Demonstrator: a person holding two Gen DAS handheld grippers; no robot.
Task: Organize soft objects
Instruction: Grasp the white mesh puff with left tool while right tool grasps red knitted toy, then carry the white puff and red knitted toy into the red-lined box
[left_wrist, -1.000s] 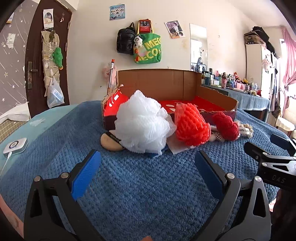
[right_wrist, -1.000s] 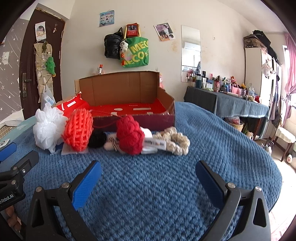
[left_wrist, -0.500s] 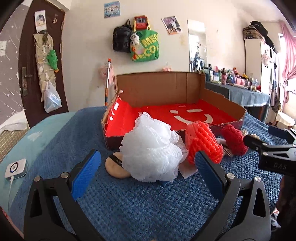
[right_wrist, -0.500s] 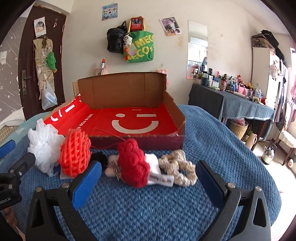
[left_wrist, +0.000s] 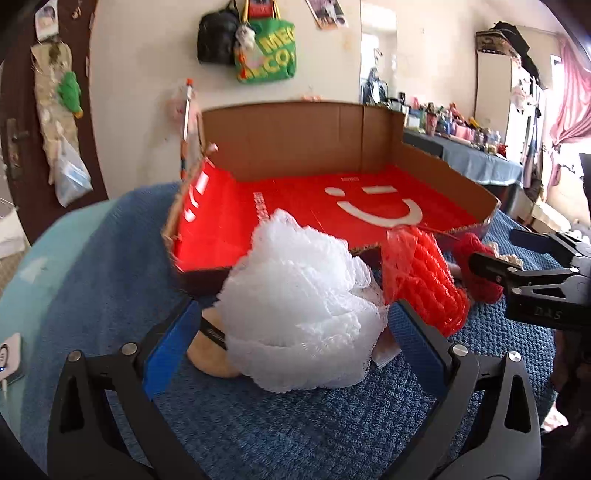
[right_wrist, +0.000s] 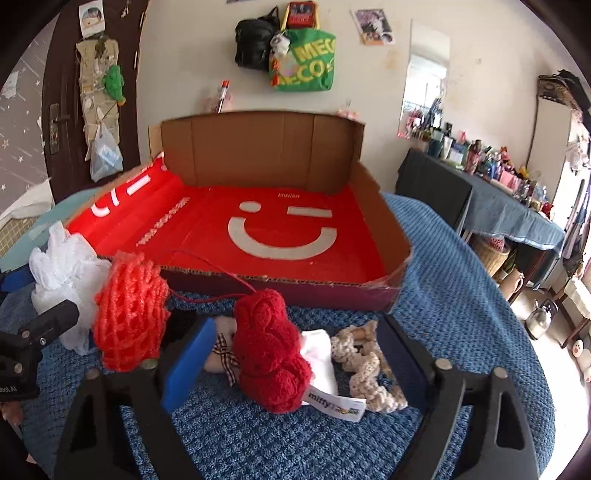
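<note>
Blue knitted bedding (left_wrist: 295, 435) carries the cardboard box (left_wrist: 332, 206); just before its front wall, the spread-jawed left gripper (left_wrist: 291, 343) straddles the light, compressible white mesh pouf (left_wrist: 299, 317), best pinched mid-bulk, while the likewise spread right gripper (right_wrist: 291, 354) flanks the red knitted toy (right_wrist: 269, 350).

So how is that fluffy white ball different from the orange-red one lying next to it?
The white mesh puff is larger, airy and ruffled; the orange-red net ball is smaller, with a tight, knobbly weave. The white puff sits between the open fingers of the left hand-held gripper, while the orange-red ball lies just outside them. The white puff partly covers a beige pad; the orange-red ball does not. Both rest on the blue blanket in front of the cardboard box.
</note>
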